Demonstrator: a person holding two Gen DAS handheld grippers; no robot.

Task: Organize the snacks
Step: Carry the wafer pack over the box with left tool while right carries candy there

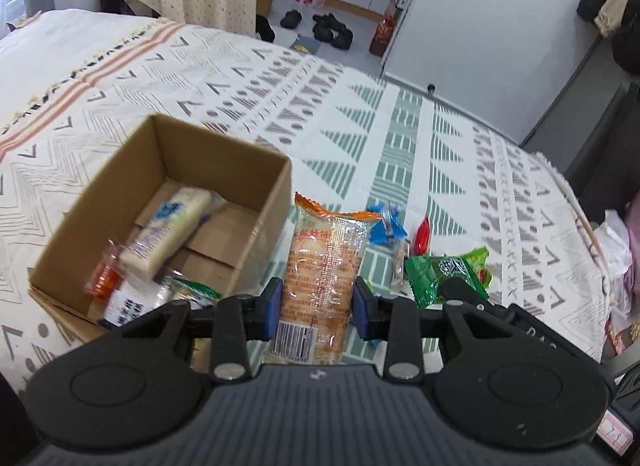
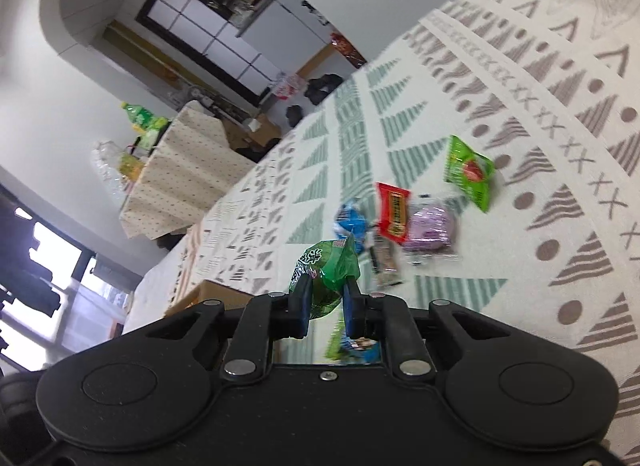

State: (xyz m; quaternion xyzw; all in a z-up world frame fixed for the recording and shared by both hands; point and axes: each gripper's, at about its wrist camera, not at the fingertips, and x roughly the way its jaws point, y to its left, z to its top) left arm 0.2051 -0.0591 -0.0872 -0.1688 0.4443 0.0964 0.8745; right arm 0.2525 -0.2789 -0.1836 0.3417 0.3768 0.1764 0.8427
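Clearly both jaws are loaded for the cardboard box (image 1: 160, 201) on the bed (image 1: 360, 113): my left gripper (image 1: 316, 312) clamps the orange biscuit pack (image 1: 320, 270) lengthwise, my right gripper (image 2: 326, 306) pinches the green packet (image 2: 324, 278); other snacks lie loose beside the box.

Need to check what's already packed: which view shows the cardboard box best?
Left wrist view: the open cardboard box shows fully, with several wrapped snacks inside. The right wrist view catches only one brown corner beside its claw, with nothing of the inside.
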